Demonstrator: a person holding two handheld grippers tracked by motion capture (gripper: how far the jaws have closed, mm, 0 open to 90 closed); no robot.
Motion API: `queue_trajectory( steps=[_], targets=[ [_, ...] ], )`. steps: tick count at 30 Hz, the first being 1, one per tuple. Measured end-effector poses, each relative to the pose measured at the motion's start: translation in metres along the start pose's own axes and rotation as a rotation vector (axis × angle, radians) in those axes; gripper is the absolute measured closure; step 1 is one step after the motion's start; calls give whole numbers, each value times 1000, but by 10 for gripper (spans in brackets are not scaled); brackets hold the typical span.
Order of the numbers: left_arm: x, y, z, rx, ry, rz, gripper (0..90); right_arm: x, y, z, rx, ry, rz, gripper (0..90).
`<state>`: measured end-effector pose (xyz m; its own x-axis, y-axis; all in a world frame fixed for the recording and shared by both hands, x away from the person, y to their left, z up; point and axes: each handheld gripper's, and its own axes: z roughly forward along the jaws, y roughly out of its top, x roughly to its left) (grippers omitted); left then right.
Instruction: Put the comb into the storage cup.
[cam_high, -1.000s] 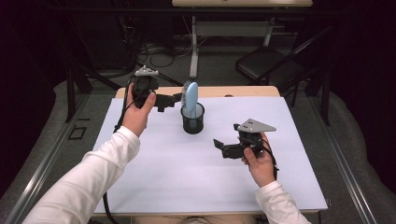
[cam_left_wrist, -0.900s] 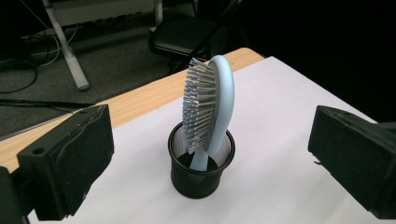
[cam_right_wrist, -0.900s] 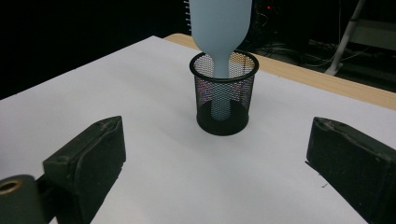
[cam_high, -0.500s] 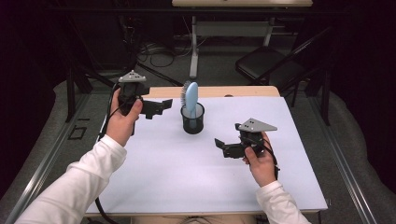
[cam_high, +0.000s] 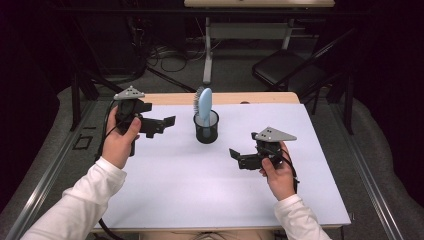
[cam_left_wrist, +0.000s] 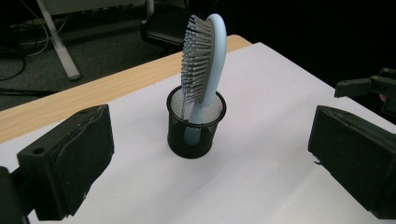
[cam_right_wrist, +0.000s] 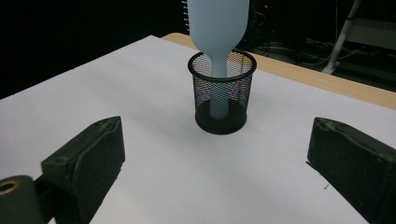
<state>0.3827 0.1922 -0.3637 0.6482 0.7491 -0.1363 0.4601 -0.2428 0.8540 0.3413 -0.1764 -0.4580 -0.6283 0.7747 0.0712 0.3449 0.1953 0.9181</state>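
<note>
I've got the cup (cam_high: 206, 128) near the middle of the bench (cam_high: 200, 190), toward the far edge, with the hairbrush (cam_high: 204, 106) standing in it — handle down, head above the rim, leaning a little. Left gripper (cam_high: 161, 123) sits left of the cup, near it, held above the bench, fingers wide apart and facing it. Right gripper (cam_high: 238, 156) is right of the cup and nearer me — well apart from it, fingers spread too. A chair (cam_high: 290, 75) stands behind the bench, far right.
</note>
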Motion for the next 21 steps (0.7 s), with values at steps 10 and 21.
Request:
queue_trajectory(
  steps=[10,21],
  targets=[
    [5,-22,-8,-3,-7,-16,8,1,2,-3,-4,-8,-4,37],
    [9,-38,-20,-36,-11,-27,8,7,10,-5,1,-12,-20,37]
  ],
)
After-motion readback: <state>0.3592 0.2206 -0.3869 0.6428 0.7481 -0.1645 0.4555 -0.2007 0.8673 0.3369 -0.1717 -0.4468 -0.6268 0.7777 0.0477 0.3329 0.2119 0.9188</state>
